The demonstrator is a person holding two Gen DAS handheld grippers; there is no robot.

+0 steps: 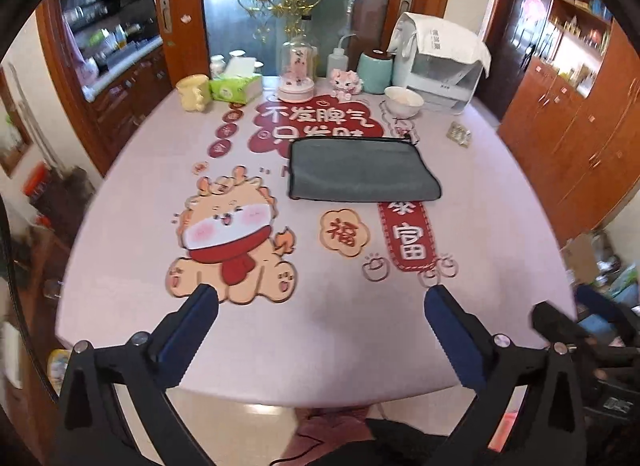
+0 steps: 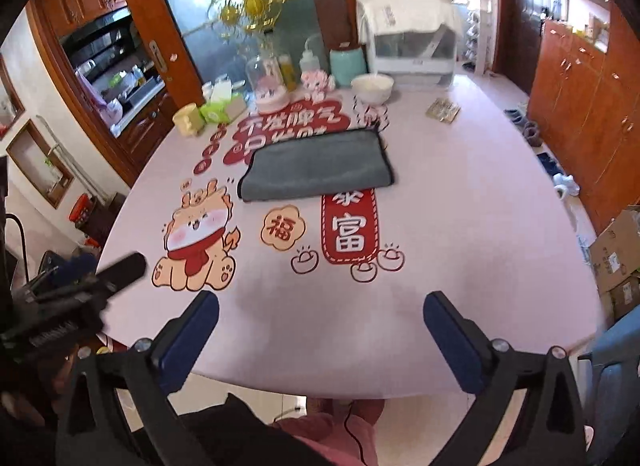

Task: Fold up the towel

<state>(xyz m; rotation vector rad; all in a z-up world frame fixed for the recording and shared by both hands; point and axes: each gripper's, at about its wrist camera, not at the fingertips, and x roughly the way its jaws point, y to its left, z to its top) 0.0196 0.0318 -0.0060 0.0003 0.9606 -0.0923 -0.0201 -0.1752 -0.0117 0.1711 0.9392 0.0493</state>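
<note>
Grey towel [image 1: 362,169] lies flat on the pink table [image 1: 120,266], folded into a wide rectangle with dark piping on its edges, past mid-table. Its far edge covers part of the red printed lettering [image 1: 316,119]; its near right corner overlaps the top of the red banner print [image 1: 406,234]. The dragon cartoon [image 1: 230,242] sits to its near left.

My left gripper [image 1: 320,296] hangs over the near table edge, fingers spread wide, nothing between them, well apart from the towel. My right gripper [image 2: 320,304] is the same: fingers splayed, empty, near edge.

Far side of table: white bowl [image 1: 403,101], teal canister [image 1: 374,70], white appliance [image 1: 438,65], green tissue box [image 1: 236,87], glass dome [image 1: 298,69].
</note>
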